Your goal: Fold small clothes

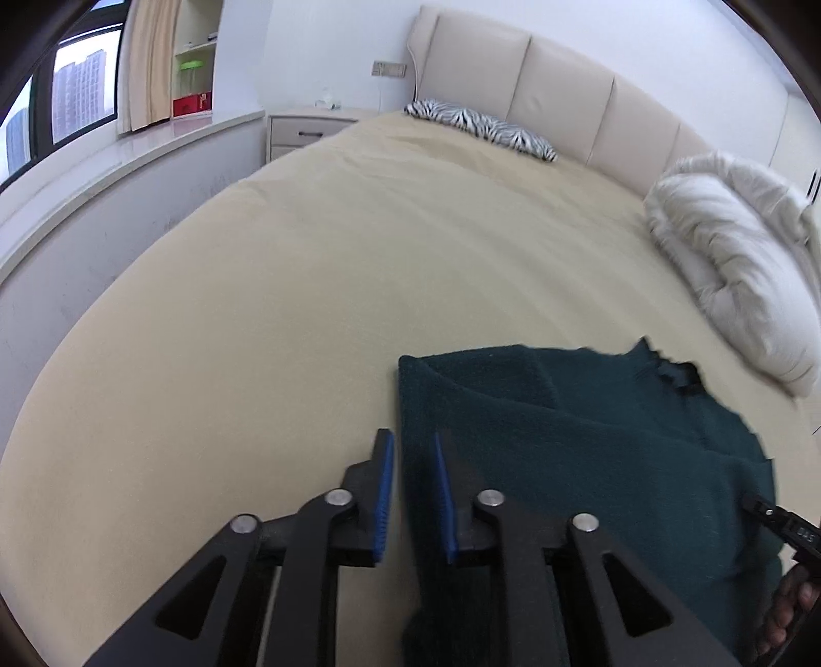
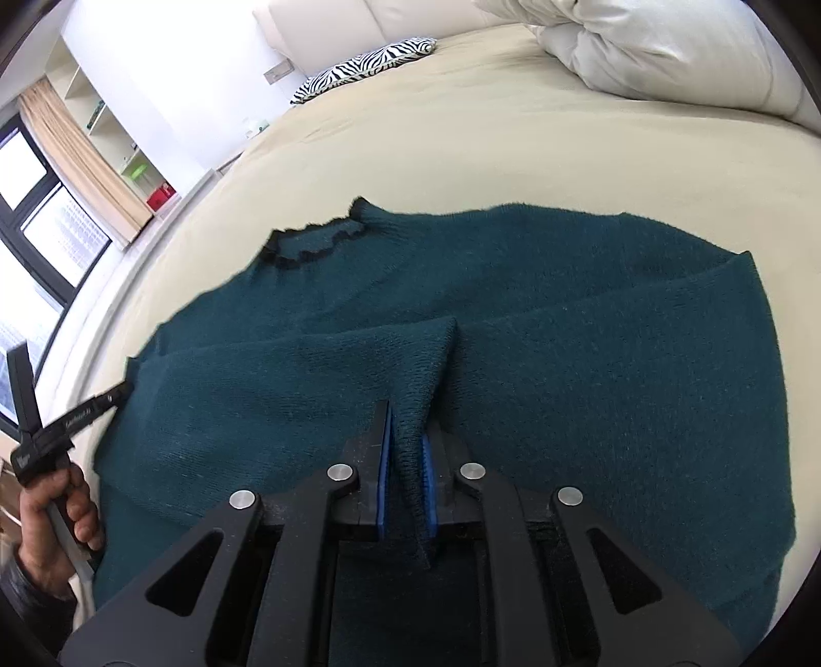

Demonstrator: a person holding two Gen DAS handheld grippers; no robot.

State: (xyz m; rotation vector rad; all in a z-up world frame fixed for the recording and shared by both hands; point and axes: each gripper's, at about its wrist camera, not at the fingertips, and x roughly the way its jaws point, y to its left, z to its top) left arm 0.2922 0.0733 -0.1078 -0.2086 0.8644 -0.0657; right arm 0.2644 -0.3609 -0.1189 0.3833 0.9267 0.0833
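A dark teal knit sweater (image 1: pixel 590 451) (image 2: pixel 564 359) lies spread on the beige bed (image 1: pixel 256 333), its black-trimmed collar (image 2: pixel 313 246) toward the headboard. My right gripper (image 2: pixel 408 420) is shut on a raised fold near the sweater's middle, and the cloth tents up into the blue pads. My left gripper (image 1: pixel 413 441) stands open over the sweater's left edge; the edge runs between the jaws, and a strip of bed shows beside the left pad. In the right wrist view a hand (image 2: pixel 56 508) holds the left gripper at the sweater's left side.
A bunched white duvet (image 1: pixel 734 256) (image 2: pixel 667 46) lies at the bed's far right. A zebra-print pillow (image 1: pixel 482 125) rests by the padded headboard. A nightstand (image 1: pixel 308 131), a window ledge and a window (image 1: pixel 61 102) lie beyond the bed's left side.
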